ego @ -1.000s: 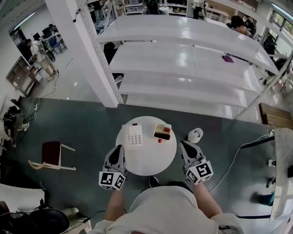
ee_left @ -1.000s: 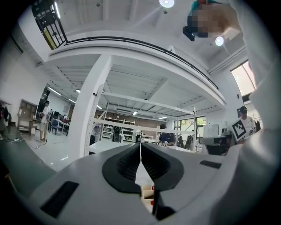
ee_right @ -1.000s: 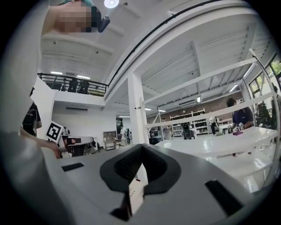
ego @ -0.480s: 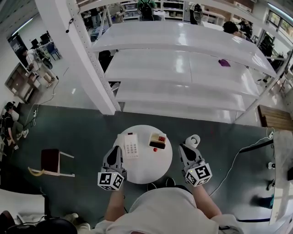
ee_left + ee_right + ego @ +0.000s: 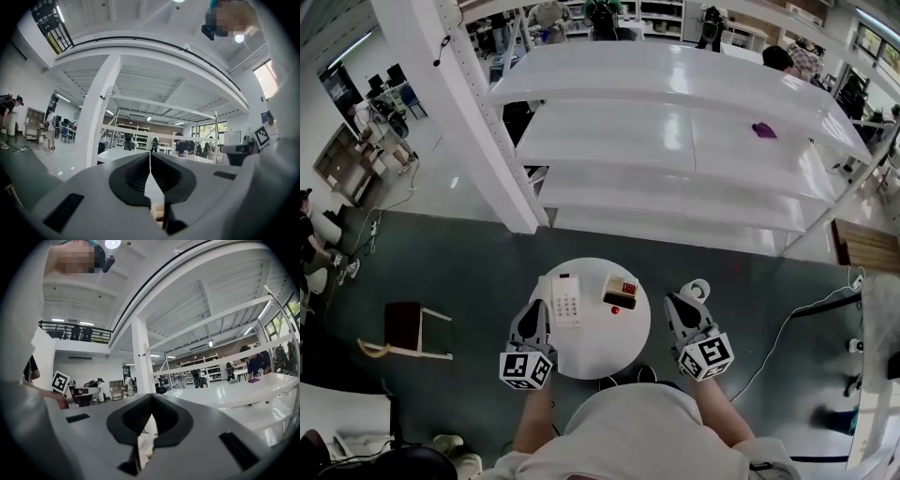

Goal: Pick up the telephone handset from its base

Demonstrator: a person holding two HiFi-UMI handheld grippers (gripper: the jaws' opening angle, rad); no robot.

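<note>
A white telephone (image 5: 566,300) with a keypad lies on the left half of a small round white table (image 5: 598,349); its handset (image 5: 547,292) rests along the base's left side. My left gripper (image 5: 537,307) is shut and empty at the table's left edge, just beside the phone. My right gripper (image 5: 673,302) is also shut and empty, off the table's right edge. In the left gripper view the left gripper (image 5: 150,155) has its jaws meeting, and so does the right gripper (image 5: 151,396) in the right gripper view. Neither gripper view shows the phone.
On the table stand a small box with a red display (image 5: 621,291) and a red ball (image 5: 615,309). A white roll (image 5: 696,290) lies on the floor right of the table. White shelving (image 5: 675,187) and a pillar (image 5: 459,112) stand beyond; a chair (image 5: 403,330) is at left.
The head view has shifted: the table and phone sit a little lower and further left in it. Both grippers stay shut at the table's sides.
</note>
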